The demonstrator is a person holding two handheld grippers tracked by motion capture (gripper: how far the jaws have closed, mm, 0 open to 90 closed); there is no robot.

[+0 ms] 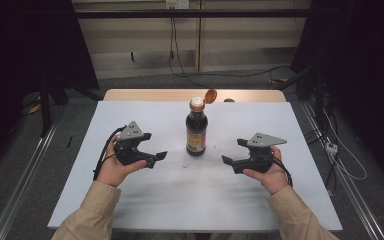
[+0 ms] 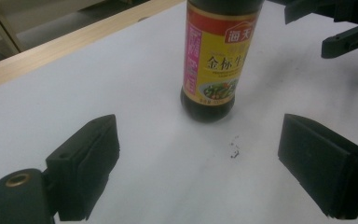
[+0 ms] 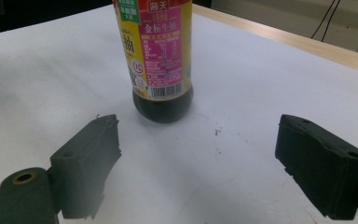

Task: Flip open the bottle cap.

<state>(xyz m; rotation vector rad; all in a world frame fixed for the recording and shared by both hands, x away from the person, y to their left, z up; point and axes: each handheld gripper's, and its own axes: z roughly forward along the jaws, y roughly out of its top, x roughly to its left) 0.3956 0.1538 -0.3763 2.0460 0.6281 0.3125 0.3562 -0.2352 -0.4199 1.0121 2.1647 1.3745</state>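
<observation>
Dark sauce bottle point(image 1: 196, 131) at frame centre is flanked by left gripper point(image 1: 154, 146) and right gripper point(image 1: 234, 151) — both spread, empty; approach under way — closing in judged next.

bottle point(image 2: 214, 60) label, "海天", "金标生"

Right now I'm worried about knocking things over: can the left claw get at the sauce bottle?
Probably yes. The left claw is open and faces the sauce bottle, with only bare white table between them. The right claw stays on the far side.

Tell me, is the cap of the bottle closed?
No, the orange flip cap stands tipped back, open, above the neck of the bottle.
</observation>
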